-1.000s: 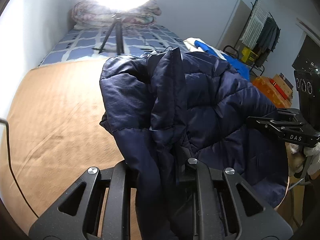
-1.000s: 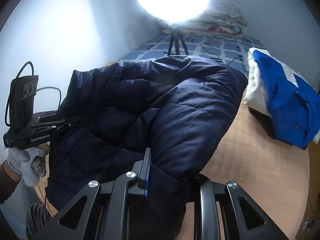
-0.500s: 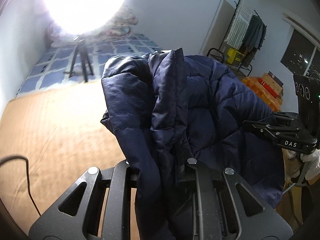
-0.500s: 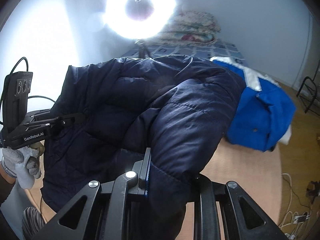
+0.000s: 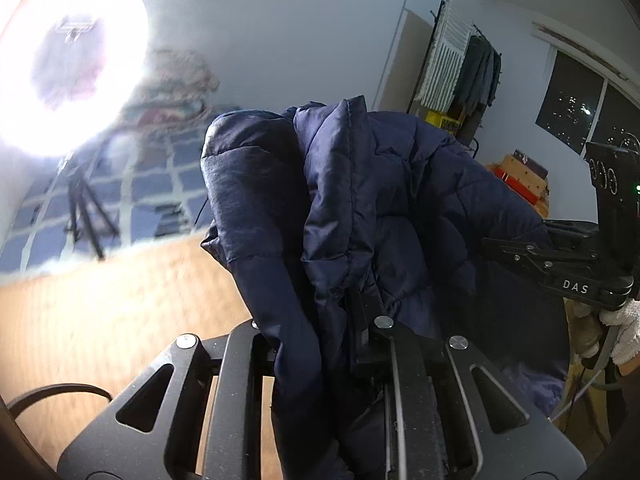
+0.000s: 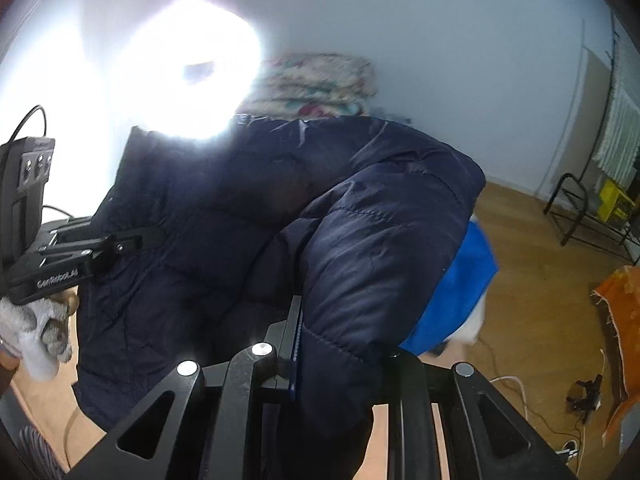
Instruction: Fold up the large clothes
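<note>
Lifted clear of the tan desk [image 5: 100,320], hanging bunched between the two tools: a dark navy puffer jacket [image 5: 380,208], bulky, quilted, draped in loose lobes with no clean crease anywhere. Judged early in the fold: picked up and held aloft, not yet laid flat, no sleeve tucked, no halving visible; spreading, folding and setting down all left to do. Behind and below the jacket in the right wrist view, a blue garment [image 6: 460,292], only partly seen, its state of folding not clear. Further back, a patchwork-covered bed [image 5: 160,176] with stacked quilts [image 6: 316,84], and a glaring ring light [image 5: 68,80] on a tripod. Off to the side, a clothes rack [image 5: 460,68] against the wall. Left tool [image 5: 320,320] clamped on a thick pleat of the jacket, fabric spilling down between the fingers. Right tool [image 6: 344,344] likewise closed on a padded edge, cloth bulging over both fingers. Likely slippery and springy, so a flat spread on the desk probably needed first.
</note>
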`<state>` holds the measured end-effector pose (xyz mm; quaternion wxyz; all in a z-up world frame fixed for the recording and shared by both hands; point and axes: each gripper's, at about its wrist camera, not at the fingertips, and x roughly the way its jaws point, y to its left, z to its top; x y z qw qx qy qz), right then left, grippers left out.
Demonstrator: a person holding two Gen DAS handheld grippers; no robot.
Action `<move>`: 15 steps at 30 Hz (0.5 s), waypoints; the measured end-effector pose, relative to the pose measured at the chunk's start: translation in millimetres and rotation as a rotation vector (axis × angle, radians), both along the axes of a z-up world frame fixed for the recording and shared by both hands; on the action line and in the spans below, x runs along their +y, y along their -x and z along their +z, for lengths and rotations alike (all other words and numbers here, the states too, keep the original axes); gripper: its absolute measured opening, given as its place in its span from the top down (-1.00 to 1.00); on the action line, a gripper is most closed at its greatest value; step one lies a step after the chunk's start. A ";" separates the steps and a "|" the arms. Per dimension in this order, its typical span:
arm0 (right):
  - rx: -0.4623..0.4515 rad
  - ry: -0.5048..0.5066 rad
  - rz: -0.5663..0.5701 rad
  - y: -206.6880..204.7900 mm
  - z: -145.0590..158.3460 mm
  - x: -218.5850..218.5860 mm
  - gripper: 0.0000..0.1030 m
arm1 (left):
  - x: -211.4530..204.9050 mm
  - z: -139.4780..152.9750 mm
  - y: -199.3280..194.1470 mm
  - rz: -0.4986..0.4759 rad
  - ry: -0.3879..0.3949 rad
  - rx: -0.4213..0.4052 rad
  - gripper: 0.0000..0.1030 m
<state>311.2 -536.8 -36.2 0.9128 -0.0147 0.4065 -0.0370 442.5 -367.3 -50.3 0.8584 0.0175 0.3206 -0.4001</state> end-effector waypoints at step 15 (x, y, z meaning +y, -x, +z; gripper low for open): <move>-0.073 0.112 -0.073 -85.0 27.1 -87.4 0.65 | -98.9 21.1 -76.8 0.061 0.036 -0.099 0.71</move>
